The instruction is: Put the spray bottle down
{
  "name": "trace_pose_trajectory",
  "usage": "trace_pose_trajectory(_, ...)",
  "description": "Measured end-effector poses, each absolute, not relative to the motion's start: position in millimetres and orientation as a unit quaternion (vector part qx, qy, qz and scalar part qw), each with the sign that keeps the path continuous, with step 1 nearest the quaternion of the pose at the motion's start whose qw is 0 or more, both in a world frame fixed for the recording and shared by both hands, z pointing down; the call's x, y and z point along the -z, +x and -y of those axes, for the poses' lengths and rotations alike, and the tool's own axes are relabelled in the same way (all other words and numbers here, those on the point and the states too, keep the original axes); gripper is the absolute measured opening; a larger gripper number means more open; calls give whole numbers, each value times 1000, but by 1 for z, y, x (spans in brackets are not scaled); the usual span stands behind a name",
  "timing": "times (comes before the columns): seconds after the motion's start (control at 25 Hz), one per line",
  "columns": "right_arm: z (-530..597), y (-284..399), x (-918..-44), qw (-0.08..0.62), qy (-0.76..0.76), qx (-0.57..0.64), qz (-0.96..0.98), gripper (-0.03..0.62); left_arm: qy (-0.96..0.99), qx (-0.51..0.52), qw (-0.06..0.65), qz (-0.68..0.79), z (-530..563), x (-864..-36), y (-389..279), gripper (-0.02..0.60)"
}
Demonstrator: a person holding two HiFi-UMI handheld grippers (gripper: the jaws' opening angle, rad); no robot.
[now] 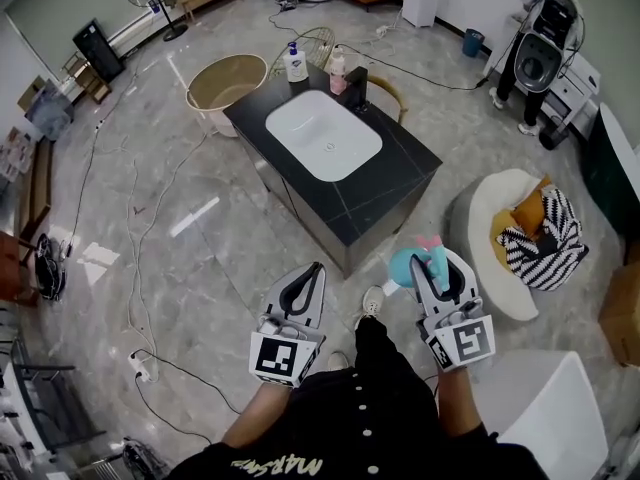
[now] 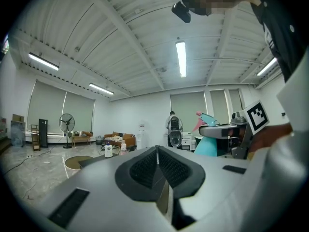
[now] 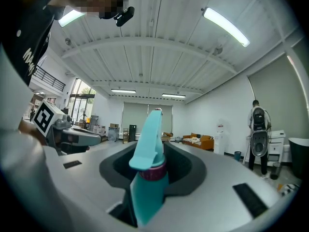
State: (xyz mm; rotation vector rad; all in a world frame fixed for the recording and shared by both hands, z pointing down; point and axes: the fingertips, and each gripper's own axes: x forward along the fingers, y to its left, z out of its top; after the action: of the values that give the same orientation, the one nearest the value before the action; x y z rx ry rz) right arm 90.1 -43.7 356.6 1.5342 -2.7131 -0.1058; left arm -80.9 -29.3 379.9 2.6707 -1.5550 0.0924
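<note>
A teal spray bottle (image 1: 404, 266) with a pink trigger sits between the jaws of my right gripper (image 1: 437, 260), which is shut on it. In the right gripper view the spray bottle (image 3: 147, 187) stands upright between the dark pads (image 3: 186, 166), its head rising above them. My left gripper (image 1: 316, 268) is held beside it on the left, its jaws shut with nothing between them. The left gripper view shows the same tips (image 2: 157, 150) meeting, and the spray bottle (image 2: 212, 146) off to the right. Both grippers hover over the floor just short of the black counter (image 1: 385, 183).
The counter holds a white sink (image 1: 323, 133), a black faucet (image 1: 357, 86) and two bottles (image 1: 295, 63) at its far end. A beige tub (image 1: 228, 80) stands behind it. On the right are a white round chair (image 1: 500, 208) and a white box (image 1: 560, 408). Cables cross the floor (image 1: 140, 228). A person (image 1: 535, 38) stands far right.
</note>
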Motion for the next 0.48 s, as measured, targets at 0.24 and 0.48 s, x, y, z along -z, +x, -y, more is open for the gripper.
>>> trace_pose_trajectory(0.24,132,103,-356,6,475,36,879,126,853,-31,18,521,115,-378,-68,21)
trace_pose_trajectory(0.48,215,118,-337,-2,453,50,890,126,845,-16,1,535,192,-355,-46,21)
